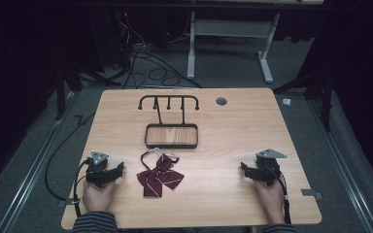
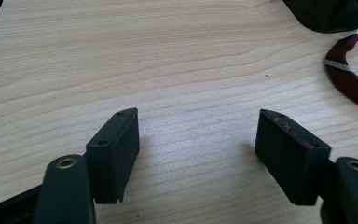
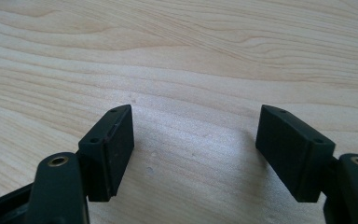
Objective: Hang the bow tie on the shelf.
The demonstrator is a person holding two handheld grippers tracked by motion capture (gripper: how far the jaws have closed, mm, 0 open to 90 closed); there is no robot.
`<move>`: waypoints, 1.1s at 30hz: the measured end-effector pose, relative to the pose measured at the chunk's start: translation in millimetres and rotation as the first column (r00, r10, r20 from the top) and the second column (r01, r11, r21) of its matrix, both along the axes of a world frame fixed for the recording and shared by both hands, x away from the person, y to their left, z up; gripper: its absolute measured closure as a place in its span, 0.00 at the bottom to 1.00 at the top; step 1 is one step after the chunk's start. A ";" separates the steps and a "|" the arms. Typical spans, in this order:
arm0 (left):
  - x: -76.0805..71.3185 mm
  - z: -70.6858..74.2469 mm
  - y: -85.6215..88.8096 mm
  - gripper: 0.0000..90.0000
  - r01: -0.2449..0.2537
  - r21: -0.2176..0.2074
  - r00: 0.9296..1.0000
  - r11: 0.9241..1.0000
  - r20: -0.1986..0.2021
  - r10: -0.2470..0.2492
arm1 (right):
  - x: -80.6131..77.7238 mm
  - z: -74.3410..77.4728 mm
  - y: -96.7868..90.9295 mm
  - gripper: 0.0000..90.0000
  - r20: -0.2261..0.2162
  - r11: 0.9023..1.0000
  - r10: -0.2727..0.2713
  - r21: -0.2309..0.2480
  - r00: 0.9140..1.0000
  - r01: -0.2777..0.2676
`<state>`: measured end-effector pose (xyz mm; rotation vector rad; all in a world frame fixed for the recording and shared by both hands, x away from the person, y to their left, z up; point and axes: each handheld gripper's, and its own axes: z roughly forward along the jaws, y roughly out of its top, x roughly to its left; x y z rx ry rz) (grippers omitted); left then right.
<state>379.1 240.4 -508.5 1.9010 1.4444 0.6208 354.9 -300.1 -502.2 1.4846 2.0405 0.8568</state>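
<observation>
1. The bow tie [image 1: 159,175], dark red with pale stripes, lies flat on the table [image 1: 233,145] just in front of the black rack [image 1: 170,130] and its tray; its neck strap loops back toward the tray.
2. The left gripper [image 1: 118,171] rests on the table just left of the bow tie, not touching it; its fingers [image 2: 114,151] stand wide apart with bare wood between them.
3. The right gripper [image 1: 245,170] sits well to the right of the bow tie; its fingers [image 3: 109,147] are likewise spread and empty.
4. This looks like the opening step, before any reach; the work is likely hanging the bow tie on the rack's hooks.
5. The next move calls for the left gripper to slide right and pinch the bow tie or its strap; the strap is thin, so a low, careful closing is needed.
</observation>
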 end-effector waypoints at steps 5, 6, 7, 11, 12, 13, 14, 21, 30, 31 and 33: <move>0.3 -0.1 -0.4 0.32 0.002 -0.003 1.000 1.000 -0.002 -0.002 | -0.4 0.0 0.1 0.32 -0.001 1.000 0.003 0.000 1.000 -0.003; 0.4 0.0 -0.8 0.32 0.004 -0.002 1.000 1.000 -0.004 -0.004 | -0.5 0.0 0.3 0.32 -0.001 1.000 0.002 0.002 1.000 -0.002; 0.5 0.0 -1.2 0.31 0.004 -0.004 1.000 1.000 -0.005 -0.004 | -0.5 0.0 0.3 0.32 -0.001 1.000 0.002 0.002 1.000 -0.002; 0.2 0.1 -1.3 0.31 0.007 -0.003 1.000 1.000 -0.006 -0.007 | -0.6 0.0 0.4 0.32 -0.001 1.000 0.002 0.002 1.000 -0.002; -0.1 -0.1 -1.7 0.31 0.005 -0.002 1.000 1.000 -0.004 -0.005 | -0.6 0.0 0.4 0.32 -0.001 1.000 0.001 0.002 1.000 -0.001; -0.3 -0.1 -2.1 0.31 0.001 -0.001 1.000 1.000 -0.003 -0.001 | -0.6 0.0 0.4 0.32 -0.001 1.000 0.002 0.002 1.000 -0.002; -0.3 -0.1 -2.8 0.31 -0.005 0.002 1.000 1.000 -0.002 0.005 | -0.6 0.0 0.4 0.32 -0.001 1.000 0.001 0.002 1.000 -0.001; -0.9 0.9 -4.2 0.35 -0.002 0.003 1.000 1.000 -0.006 0.002 | -0.7 0.0 0.4 0.32 -0.001 1.000 0.004 0.001 1.000 -0.004; -4.1 3.9 -7.3 0.37 0.018 -0.018 1.000 1.000 -0.002 -0.018 | -0.7 0.0 0.4 0.32 -0.001 1.000 0.004 0.001 1.000 -0.004; -5.0 4.8 -7.6 0.37 0.021 -0.020 1.000 1.000 0.000 -0.021 | -0.7 0.0 0.4 0.32 -0.001 1.000 0.004 0.001 1.000 -0.004; -6.5 6.9 -8.2 0.37 0.031 -0.037 1.000 0.999 0.001 -0.031 | -0.8 0.0 0.4 0.32 -0.001 1.000 0.002 0.003 1.000 -0.002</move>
